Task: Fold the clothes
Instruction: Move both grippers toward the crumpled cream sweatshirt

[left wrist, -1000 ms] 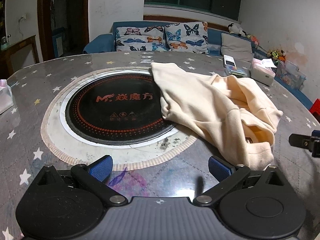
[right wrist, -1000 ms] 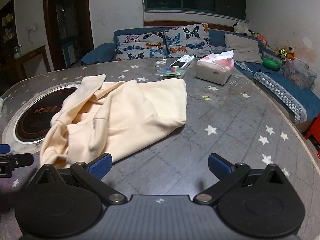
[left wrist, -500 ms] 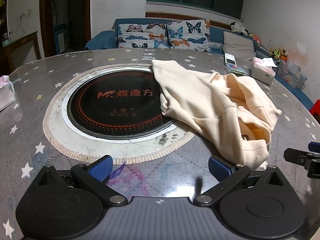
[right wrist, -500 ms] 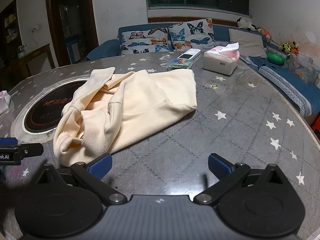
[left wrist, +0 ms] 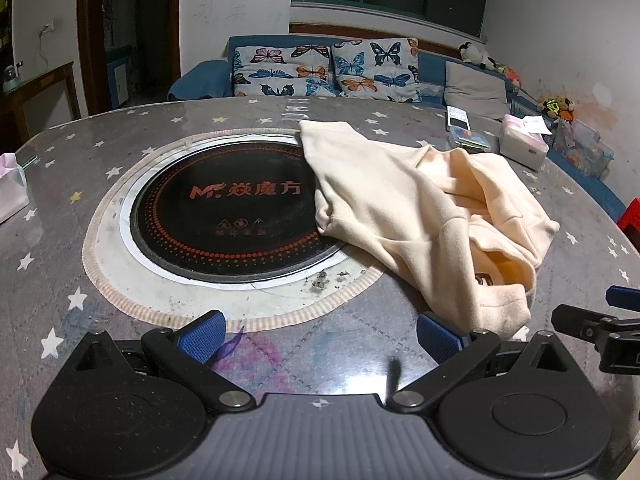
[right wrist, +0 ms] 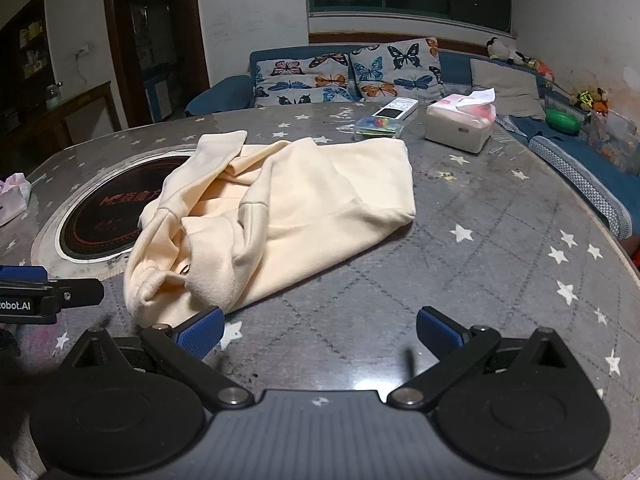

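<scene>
A cream sweatshirt (left wrist: 420, 208) lies crumpled on the grey star-patterned table (left wrist: 60, 240), partly over the black round cooktop (left wrist: 232, 216). It also shows in the right wrist view (right wrist: 288, 208). My left gripper (left wrist: 320, 338) is open and empty, just short of the garment's near cuff. My right gripper (right wrist: 318, 334) is open and empty; its left pad (right wrist: 200, 330) is at the garment's near edge. Each gripper's tip shows at the edge of the other's view.
A tissue box (right wrist: 460, 122), a remote (right wrist: 394, 110) and a small clear box (right wrist: 378, 126) sit at the table's far side. A pink packet (left wrist: 12, 188) lies at the left edge. A blue sofa with butterfly cushions (left wrist: 324, 68) stands behind.
Both grippers have moved a little forward and closer to the sweatshirt's near edge. The sweatshirt has not moved. Both stay open.
</scene>
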